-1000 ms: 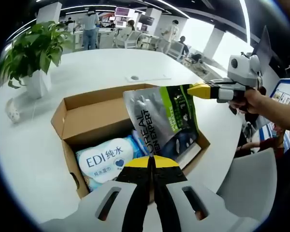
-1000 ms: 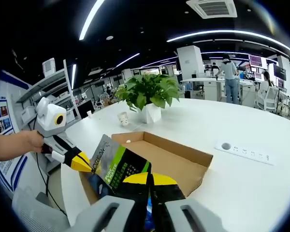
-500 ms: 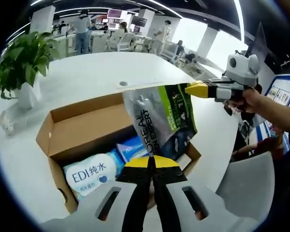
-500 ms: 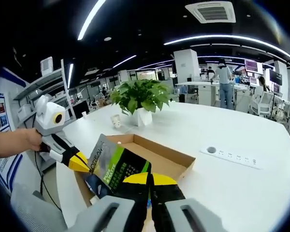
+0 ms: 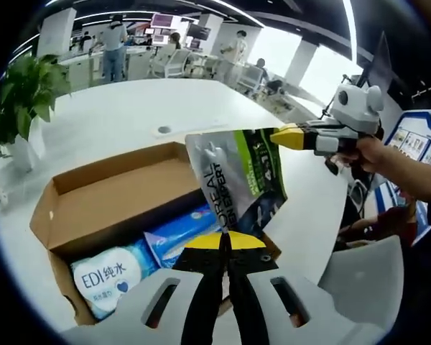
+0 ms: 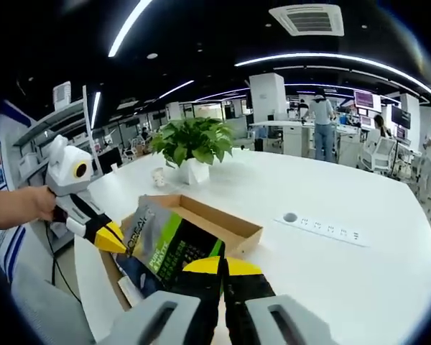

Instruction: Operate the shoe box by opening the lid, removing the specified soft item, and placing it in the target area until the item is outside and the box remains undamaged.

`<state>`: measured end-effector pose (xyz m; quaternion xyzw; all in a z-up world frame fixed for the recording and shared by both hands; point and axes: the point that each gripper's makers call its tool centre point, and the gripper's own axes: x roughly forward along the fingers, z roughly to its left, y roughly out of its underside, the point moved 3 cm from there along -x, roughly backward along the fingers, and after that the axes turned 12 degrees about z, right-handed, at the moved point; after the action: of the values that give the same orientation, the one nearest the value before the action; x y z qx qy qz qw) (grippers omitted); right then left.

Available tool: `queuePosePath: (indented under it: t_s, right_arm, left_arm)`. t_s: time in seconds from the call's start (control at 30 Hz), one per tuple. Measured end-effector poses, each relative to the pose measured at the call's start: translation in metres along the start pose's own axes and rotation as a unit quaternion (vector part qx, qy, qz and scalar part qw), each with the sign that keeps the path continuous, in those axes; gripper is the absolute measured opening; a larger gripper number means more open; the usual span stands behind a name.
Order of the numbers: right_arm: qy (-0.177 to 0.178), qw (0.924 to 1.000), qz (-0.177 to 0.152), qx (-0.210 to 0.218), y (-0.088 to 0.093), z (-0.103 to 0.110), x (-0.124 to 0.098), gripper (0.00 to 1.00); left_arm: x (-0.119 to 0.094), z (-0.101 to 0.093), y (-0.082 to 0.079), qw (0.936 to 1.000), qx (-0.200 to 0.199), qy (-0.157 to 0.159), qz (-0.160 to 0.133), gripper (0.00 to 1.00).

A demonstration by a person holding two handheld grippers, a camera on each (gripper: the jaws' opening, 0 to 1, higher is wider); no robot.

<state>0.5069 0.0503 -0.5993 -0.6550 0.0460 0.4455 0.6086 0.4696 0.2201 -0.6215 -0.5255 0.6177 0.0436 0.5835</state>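
Note:
A grey and green L'Oreal soft pouch (image 5: 237,180) hangs above the open cardboard shoe box (image 5: 93,194). My left gripper (image 5: 227,241) is shut on the pouch's lower edge. My right gripper (image 5: 291,136) reaches in from the right, shut on the pouch's top corner. Inside the box lie a white EDI wipes pack (image 5: 111,277) and a blue pack (image 5: 183,233). In the right gripper view, the right gripper (image 6: 223,264) pinches the pouch (image 6: 169,248) over the box (image 6: 226,228), and the left gripper (image 6: 109,239) holds the pouch's left corner.
The box rests on a broad white table (image 6: 345,273). A potted plant (image 6: 190,144) and a small cup (image 6: 158,177) stand beyond it, and a white power strip (image 6: 323,227) lies to its right. A grey chair (image 5: 366,280) is at the table's edge. People stand far back.
Both grippers have carried the pouch higher and away from the box, which now sits lower and further off in both views. Both grips on the pouch are unchanged.

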Motion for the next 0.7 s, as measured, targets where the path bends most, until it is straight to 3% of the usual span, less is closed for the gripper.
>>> queuePosePath:
  t_s: [0.7]
  right_arm:
    - [0.05,0.9983,0.01,0.027,0.033,-0.057,-0.025,0.0]
  left_arm:
    - [0.047,-0.054,-0.02,0.9987,0.034,0.027,0.028,0.0]
